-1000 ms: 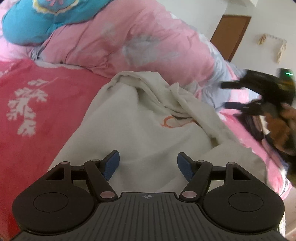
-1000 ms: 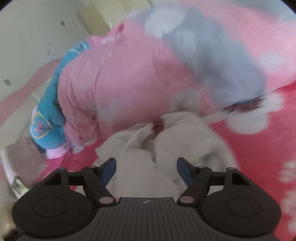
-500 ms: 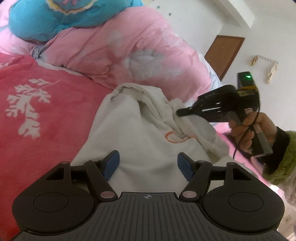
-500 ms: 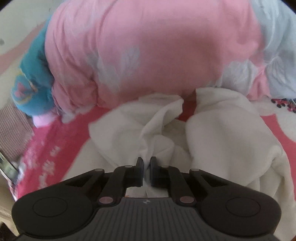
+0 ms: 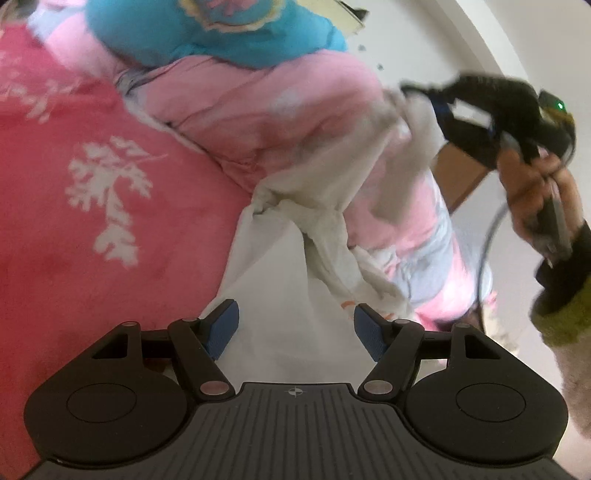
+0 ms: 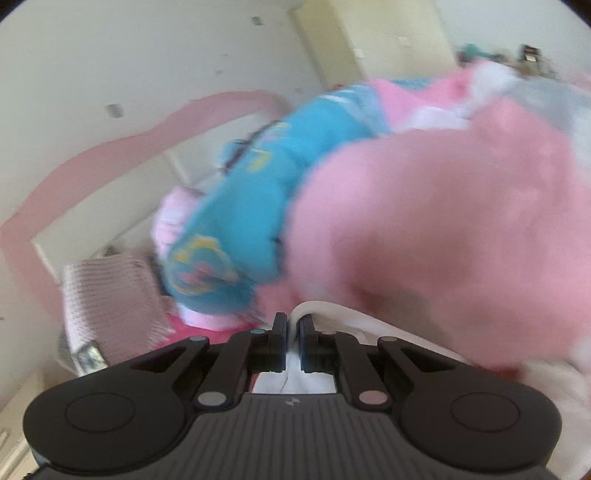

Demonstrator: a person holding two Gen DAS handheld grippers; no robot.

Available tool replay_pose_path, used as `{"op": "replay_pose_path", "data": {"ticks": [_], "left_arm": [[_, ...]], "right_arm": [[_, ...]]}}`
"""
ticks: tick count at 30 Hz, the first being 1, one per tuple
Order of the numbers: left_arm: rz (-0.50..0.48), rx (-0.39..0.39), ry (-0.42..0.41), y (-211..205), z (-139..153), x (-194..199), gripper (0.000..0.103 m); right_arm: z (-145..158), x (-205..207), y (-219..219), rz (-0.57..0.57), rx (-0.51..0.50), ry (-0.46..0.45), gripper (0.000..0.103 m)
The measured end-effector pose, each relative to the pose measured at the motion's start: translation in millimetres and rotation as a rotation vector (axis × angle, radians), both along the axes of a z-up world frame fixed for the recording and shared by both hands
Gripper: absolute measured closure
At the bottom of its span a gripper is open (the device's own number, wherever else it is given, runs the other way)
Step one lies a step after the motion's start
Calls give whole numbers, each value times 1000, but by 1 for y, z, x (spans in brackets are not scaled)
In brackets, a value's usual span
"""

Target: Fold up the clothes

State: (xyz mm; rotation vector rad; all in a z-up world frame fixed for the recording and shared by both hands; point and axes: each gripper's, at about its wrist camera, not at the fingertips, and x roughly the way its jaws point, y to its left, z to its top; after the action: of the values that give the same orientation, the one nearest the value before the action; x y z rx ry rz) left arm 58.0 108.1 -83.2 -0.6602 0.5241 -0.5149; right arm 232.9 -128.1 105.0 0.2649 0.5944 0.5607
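Note:
A white garment (image 5: 295, 280) with a small orange print lies on the red bedspread (image 5: 92, 206), one part pulled up and stretched toward the upper right. My left gripper (image 5: 295, 328) is open just above its near part, blue pads apart, nothing between them. In the left wrist view my right gripper (image 5: 424, 94) is raised high, held by a hand (image 5: 535, 184), with the lifted cloth hanging from its tips. In the right wrist view the right gripper (image 6: 293, 338) is shut on a fold of the white garment (image 6: 306, 310).
A bulky pink quilt (image 5: 277, 114) lies behind the garment, with a blue cushion (image 5: 221, 33) on top. A pink knitted item (image 6: 110, 299) sits at the bed's far side by the wall. A brown door (image 5: 458, 173) shows beyond the quilt. The right wrist view is blurred.
The right gripper closed on the white garment half a second ago and has since lifted it high, stretching the cloth upward. The left gripper stayed open and shifted closer over the garment.

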Motion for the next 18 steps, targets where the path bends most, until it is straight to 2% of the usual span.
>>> {"op": "replay_pose_path", "data": {"ticks": [7, 13, 16, 17, 18], "left_arm": [[4, -68, 4, 10, -3, -2, 34], [1, -120, 10, 16, -5, -3, 34], [-6, -121, 9, 17, -4, -2, 34], [-7, -123, 9, 17, -4, -3, 34], [-9, -124, 9, 18, -4, -3, 34]], "right_arm": [[4, 52, 104, 174, -4, -10, 96], [-14, 78, 182, 363, -4, -33, 96], [-36, 95, 223, 410, -98, -5, 94], [-45, 102, 233, 402, -158, 21, 93], [-54, 108, 243, 393, -217, 48, 87]]}}
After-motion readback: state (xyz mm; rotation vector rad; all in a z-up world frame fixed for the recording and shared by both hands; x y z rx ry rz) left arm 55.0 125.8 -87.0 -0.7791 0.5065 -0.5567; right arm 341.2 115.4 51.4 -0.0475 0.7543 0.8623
